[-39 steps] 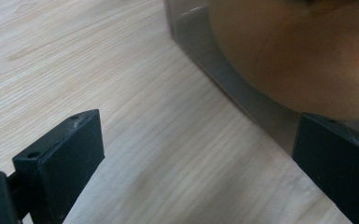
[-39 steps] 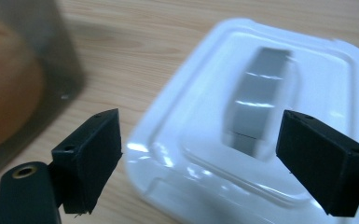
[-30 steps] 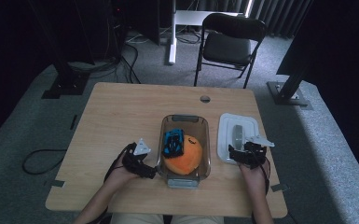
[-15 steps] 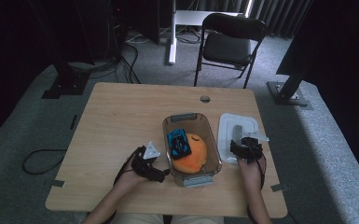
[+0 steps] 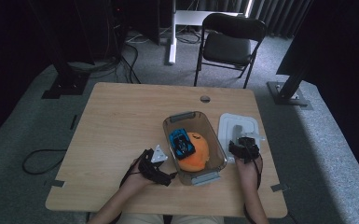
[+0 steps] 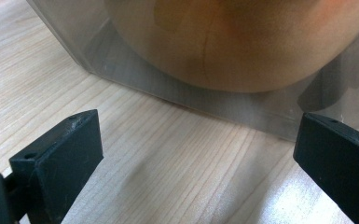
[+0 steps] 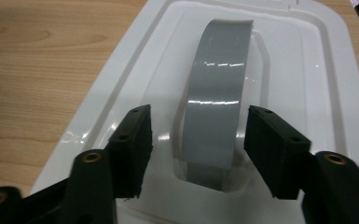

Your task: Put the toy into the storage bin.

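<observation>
A dim room with a folding chair and cables on grey carpet lies beyond a pale wooden desk. On the desk stands a clear bin holding an orange plush with a blue toy car on top. Just to its right lies the white lid, flat, with a grey handle arching up from its middle.

The right gripper is at the near end of the lid, and the relation that matters is here: the handle runs straight away from the gripper along its line of sight, and the two jaws straddle the near end of that strip, one on each side. The jaws have just been closing, with the handle between them, yet a gap remains on either side, so the pads are not pressing on it. A grasp looks to need only more closing, with no sideways shift.

The left gripper sits low on the desk by the bin's near left corner, its jaws spread wide with only bare wood between them; the bin wall and the plush behind it lie just ahead. This hand is the nearer one to steady the bin, the right the nearer to the lid.
</observation>
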`<state>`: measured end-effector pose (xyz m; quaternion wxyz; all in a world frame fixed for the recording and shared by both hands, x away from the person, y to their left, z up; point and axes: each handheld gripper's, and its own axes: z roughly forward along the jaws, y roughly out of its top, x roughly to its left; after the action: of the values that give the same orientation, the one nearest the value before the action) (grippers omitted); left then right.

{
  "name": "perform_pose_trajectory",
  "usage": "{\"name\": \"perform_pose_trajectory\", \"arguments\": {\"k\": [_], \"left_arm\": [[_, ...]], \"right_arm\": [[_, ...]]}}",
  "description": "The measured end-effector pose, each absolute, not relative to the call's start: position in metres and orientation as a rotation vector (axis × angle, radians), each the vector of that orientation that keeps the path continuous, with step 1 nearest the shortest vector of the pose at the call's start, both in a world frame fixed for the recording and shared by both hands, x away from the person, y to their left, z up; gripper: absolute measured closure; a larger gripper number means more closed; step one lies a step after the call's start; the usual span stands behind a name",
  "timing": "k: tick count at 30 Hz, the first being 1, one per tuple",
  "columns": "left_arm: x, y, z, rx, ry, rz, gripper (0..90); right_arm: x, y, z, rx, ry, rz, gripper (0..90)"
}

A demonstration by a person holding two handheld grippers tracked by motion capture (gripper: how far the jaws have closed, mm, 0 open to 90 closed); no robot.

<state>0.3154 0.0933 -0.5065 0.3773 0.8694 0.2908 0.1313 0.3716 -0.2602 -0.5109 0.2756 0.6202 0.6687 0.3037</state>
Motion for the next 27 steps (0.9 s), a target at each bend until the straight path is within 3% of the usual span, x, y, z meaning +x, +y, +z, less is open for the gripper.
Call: {"name": "perform_pose_trajectory", "arguments": {"k": [17, 21, 27], "left_arm": [[0.313, 0.116, -0.51, 2.245, 0.751, 0.342, 2.0], [0.311, 0.122, -0.509, 2.245, 0.747, 0.345, 2.0], [0.309, 0.133, -0.51, 2.254, 0.756, 0.343, 2.0]], "right_arm": [[0.365, -0.258, -0.515, 1.711, 1.743, 0.863, 54.6], [0.363, -0.261, -0.515, 1.709, 1.724, 0.859, 66.7], [0.361, -0.27, -0.514, 1.706, 1.722, 0.875, 67.3]]}}
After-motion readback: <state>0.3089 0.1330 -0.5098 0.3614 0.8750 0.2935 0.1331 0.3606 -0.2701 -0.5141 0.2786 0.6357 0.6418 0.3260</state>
